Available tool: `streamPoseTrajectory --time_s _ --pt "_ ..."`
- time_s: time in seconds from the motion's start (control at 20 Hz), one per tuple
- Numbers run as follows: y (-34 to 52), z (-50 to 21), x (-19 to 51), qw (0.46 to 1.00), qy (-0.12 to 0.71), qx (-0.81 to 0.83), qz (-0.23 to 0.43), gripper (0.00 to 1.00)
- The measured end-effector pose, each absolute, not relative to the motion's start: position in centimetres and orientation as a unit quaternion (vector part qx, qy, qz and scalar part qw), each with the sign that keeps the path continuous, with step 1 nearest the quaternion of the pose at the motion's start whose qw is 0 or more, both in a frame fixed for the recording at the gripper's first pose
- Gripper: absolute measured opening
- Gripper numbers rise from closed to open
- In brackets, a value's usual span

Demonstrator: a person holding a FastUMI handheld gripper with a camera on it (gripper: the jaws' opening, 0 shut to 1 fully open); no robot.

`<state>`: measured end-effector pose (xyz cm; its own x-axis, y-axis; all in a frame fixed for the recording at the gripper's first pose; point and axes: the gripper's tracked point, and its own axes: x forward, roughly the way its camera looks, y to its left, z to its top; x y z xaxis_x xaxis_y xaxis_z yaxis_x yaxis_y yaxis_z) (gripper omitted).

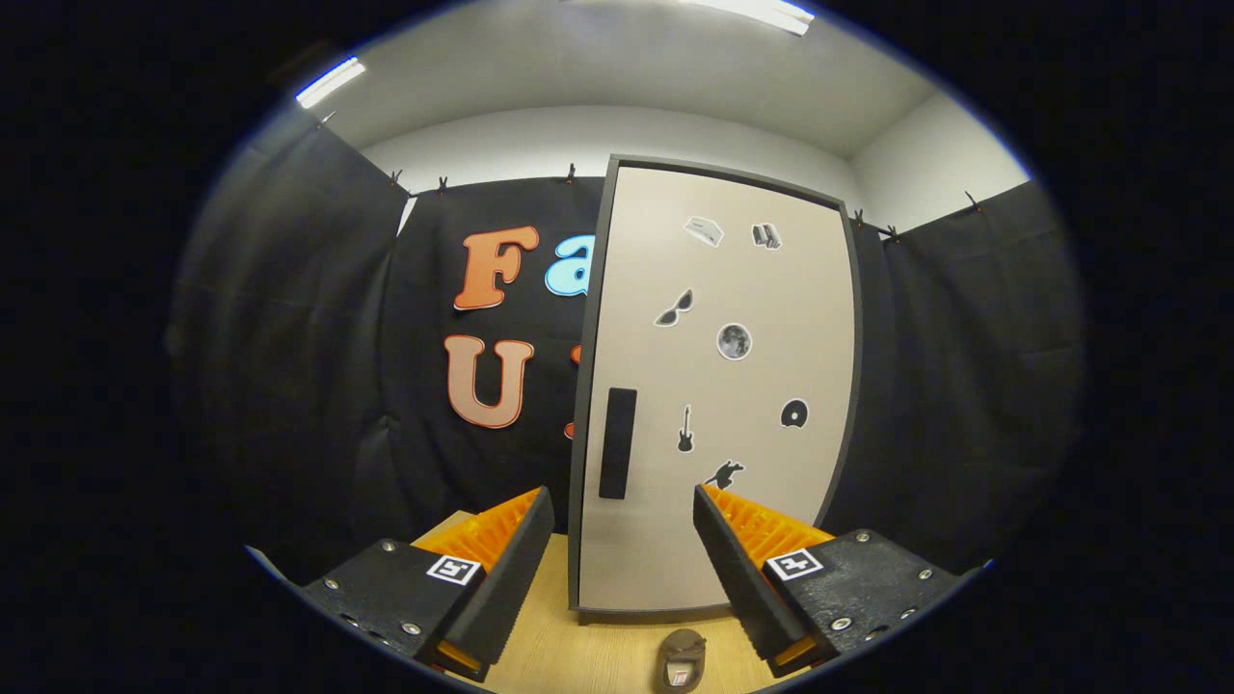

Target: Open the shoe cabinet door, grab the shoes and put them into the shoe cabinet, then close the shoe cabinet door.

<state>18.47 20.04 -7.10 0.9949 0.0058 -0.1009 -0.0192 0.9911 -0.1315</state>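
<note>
Claw wide, empty, centre frame before the shut cabinet door. Door looks stiff, light; pull its dark handle. Shoe, bottom centre on the counter, probably soft.

Black cloth walls clipped up, white wall above, ceiling strip lights, pale wood floor.

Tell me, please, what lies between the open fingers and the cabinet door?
Gripper view: bare wooden floor before the door; a shoe lies between the hand-held gripper's fingers.
</note>
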Motion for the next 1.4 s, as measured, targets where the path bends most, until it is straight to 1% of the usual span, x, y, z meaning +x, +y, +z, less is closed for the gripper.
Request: streamPoseTrajectory --time_s 0.3,0.5,0.8,0.85,0.9,0.95,1.0,1.05,1.15,1.2,1.4 --pt "20.5 -8.1 25.0 0.997 0.048 -0.063 0.013 0.91" --pt "20.7 -8.9 29.6 0.997 0.051 -0.062 0.017 0.86" --pt "20.4 -10.6 34.4 0.996 0.06 -0.063 0.016 0.74" --pt "20.2 -10.9 35.0 0.996 0.063 -0.065 0.014 0.69" --pt "20.2 -11.2 35.5 0.996 0.066 -0.066 0.013 0.67" --pt "20.2 -11.6 35.9 0.995 0.069 -0.066 0.013 0.61" --pt "20.3 -11.9 36.3 0.995 0.073 -0.064 0.013 0.57" --pt "20.5 -12.4 36.6 0.995 0.082 -0.064 0.013 0.49" --pt "20.5 -12.2 36.5 0.995 0.069 -0.066 0.007 0.43" --pt "20.5 -12.2 36.4 0.996 0.065 -0.06 0.002 0.42" --pt "20.5 -13.1 36.3 0.995 0.094 -0.032 -0.005 0.4"
